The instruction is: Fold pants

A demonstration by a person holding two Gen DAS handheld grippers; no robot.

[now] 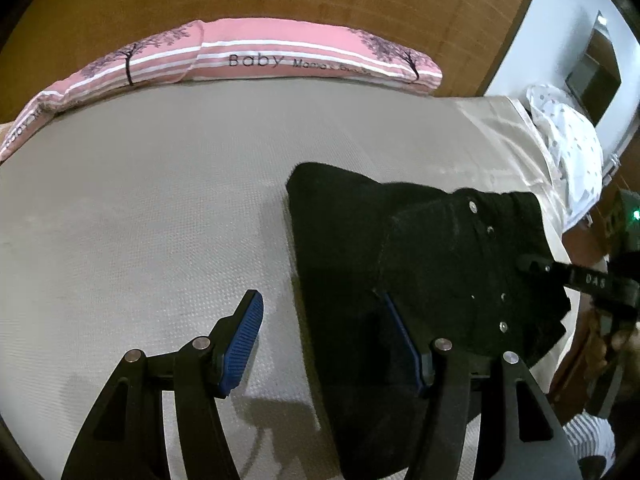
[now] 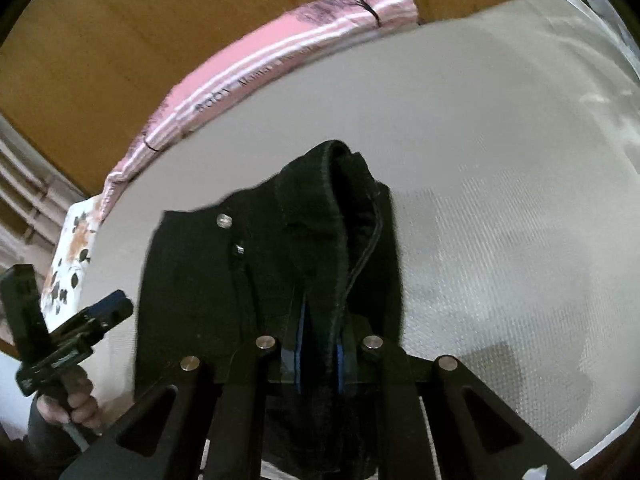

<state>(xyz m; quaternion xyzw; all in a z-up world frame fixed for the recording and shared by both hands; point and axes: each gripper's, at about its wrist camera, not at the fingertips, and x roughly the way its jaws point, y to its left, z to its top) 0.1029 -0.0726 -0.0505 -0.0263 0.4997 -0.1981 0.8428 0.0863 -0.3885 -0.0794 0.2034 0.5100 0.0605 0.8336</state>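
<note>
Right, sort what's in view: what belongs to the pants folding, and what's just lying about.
In the job:
- black pants
- right gripper, clamped on a fold of them
- left gripper, open at their edge
- grey mattress under them

Lying about:
- pink striped bolster
- dotted white cloth
- floral cloth

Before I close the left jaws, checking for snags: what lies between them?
Only bare grey mattress cover; the black pants lie behind the right-hand jaw, in the left wrist view.
</note>
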